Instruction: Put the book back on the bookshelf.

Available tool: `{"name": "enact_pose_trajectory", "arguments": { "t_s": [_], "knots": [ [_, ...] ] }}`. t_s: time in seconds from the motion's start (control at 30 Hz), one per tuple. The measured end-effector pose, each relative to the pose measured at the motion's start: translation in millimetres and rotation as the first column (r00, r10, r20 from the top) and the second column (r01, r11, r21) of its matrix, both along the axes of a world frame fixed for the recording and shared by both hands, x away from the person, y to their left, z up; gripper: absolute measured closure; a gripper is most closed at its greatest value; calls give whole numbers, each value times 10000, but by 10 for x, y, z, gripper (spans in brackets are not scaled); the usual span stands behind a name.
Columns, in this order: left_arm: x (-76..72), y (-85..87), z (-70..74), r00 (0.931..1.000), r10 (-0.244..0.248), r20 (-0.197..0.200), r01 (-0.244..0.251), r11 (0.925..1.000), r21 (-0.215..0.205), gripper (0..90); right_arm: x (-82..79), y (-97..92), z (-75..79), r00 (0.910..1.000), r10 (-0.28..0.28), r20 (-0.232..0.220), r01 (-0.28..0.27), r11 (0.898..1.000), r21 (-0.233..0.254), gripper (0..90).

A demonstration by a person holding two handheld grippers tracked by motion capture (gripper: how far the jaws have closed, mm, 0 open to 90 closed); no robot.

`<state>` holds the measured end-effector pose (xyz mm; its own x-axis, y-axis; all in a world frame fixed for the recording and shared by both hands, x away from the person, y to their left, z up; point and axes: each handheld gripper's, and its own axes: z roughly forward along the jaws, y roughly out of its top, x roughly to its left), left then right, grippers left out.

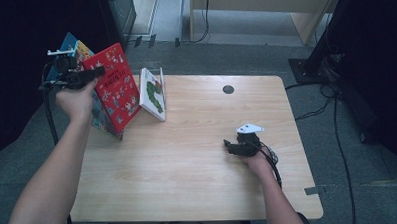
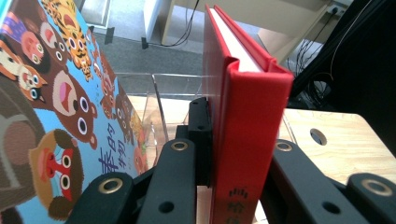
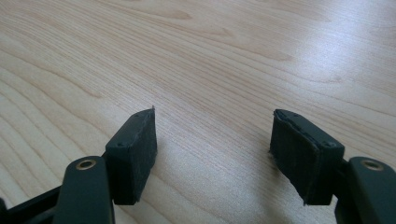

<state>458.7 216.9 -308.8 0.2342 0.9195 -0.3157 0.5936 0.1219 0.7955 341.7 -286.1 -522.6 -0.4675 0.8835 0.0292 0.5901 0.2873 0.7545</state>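
Bench: pale wood, taking up the centre of the high view, mostly bare; a small dark grommet hole sits near its far edge.

Blue animal book: upper left of the high view, leaning at the bench's left edge behind the red one. Likely already parked in the clear rack whose walls show in the left gripper view.

Red book: upper left, held tilted above the bench's left corner, spine toward the left gripper. Judged to be on its way into the rack beside the blue book, hence the upright carry.

White book with green caterpillar: stands on edge just right of the red book, upper middle-left.

Left gripper: raised at upper left. Its fingers are clamped on the red book's spine edge, one each side, spread only as far as the book's thickness.

Right gripper: centre right, resting low on the bench. Its fingers stand well apart, nothing between them, idle while the left works.
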Motion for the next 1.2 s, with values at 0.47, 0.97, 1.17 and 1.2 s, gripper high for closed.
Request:
{"name": "enact_pose_trajectory", "arguments": {
  "t_s": [0.47, 0.97, 1.17, 1.2],
  "knots": [
    [22, 6, -95, 9998, -9, -176, 8, 10000, -12, 804, 0, 1, 0, 10000, -6, 0, 6, 10000, 4, 317],
    [11, 51, 6, 9915, -439, -1226, 440, 9990, -18, 778, -2, 3, 0, 10000, -13, 5, 13, 10000, -1, 317],
    [9, 95, 38, 9820, -657, -1768, 689, 9976, 119, 770, -2, 4, 1, 10000, -15, 1, 15, 10000, -4, 318],
    [2, 98, 45, 9820, -626, -1784, 665, 9977, 156, 768, -2, 4, 0, 10000, -16, 3, 16, 10000, -3, 317]
  ]
}}
